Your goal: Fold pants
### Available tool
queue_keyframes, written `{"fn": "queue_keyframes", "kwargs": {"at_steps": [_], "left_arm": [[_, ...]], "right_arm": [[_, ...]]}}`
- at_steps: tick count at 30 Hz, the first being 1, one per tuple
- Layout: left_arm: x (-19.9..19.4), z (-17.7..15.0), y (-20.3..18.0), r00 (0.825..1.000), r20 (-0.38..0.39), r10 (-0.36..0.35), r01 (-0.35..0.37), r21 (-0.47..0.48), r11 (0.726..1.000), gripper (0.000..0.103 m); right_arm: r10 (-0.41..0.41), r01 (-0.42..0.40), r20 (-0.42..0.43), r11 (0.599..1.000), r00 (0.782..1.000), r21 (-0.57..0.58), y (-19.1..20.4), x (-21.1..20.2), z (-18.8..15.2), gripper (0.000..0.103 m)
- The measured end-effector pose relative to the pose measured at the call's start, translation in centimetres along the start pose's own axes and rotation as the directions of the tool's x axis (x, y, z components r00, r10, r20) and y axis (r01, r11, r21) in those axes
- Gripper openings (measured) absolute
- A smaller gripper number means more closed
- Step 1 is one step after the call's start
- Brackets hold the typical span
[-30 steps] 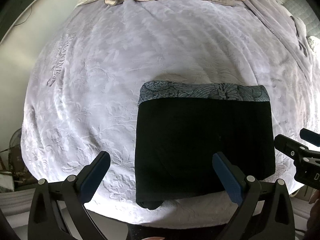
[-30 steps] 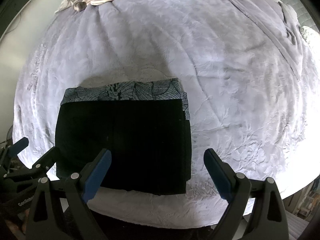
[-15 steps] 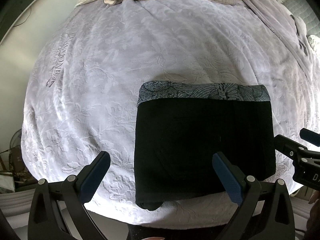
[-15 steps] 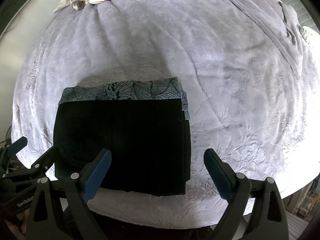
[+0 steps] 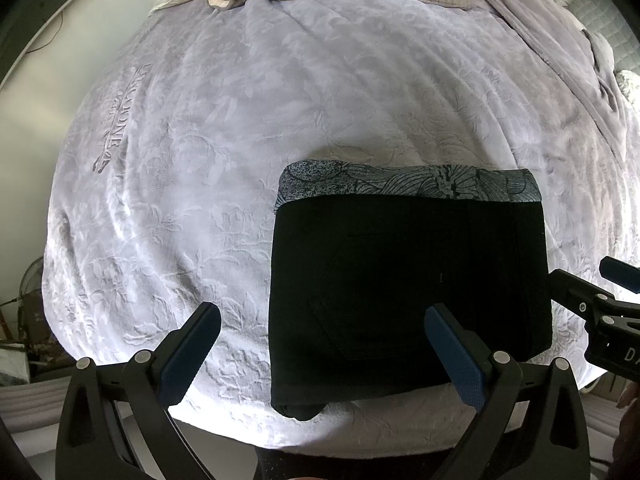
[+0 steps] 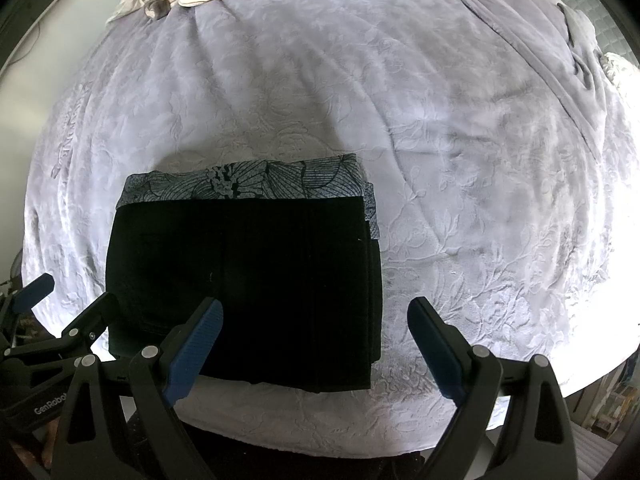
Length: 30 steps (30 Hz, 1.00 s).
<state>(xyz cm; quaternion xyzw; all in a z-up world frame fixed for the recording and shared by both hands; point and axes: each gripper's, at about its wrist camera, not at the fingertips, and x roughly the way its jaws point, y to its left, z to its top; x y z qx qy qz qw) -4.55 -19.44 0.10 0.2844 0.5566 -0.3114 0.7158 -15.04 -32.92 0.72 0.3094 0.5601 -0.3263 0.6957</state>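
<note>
Pants (image 5: 408,296) lie folded square near the bed (image 5: 240,128) edge, both grippers' fingers (image 5: 192,350) spread apart, gripping nothing.

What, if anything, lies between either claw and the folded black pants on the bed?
Nothing visible does. The left claw and right claw both hang open just short of the pants, with only bare bedspread around them.
</note>
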Motion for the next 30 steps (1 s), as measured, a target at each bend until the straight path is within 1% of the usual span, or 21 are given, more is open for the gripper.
{"fn": "queue_keyframes", "kwargs": {"at_steps": [11,21,30], "left_arm": [[0.14,-0.04,0.28,1.000,-0.002,0.003,-0.003,0.001,1.000,0.102],[0.19,-0.25,0.67,1.000,-0.009,0.002,-0.002,-0.018,1.000,0.102],[0.01,-0.42,0.52,1.000,0.007,0.009,-0.009,-0.017,1.000,0.102]], "right_arm": [[-0.002,0.002,-0.005,1.000,1.000,-0.006,0.07,0.10,-0.11,0.095],[-0.004,0.004,-0.010,1.000,1.000,-0.012,0.24,-0.01,-0.20,0.095],[-0.003,0.002,-0.012,1.000,1.000,-0.017,0.30,0.08,-0.31,0.095]]}}
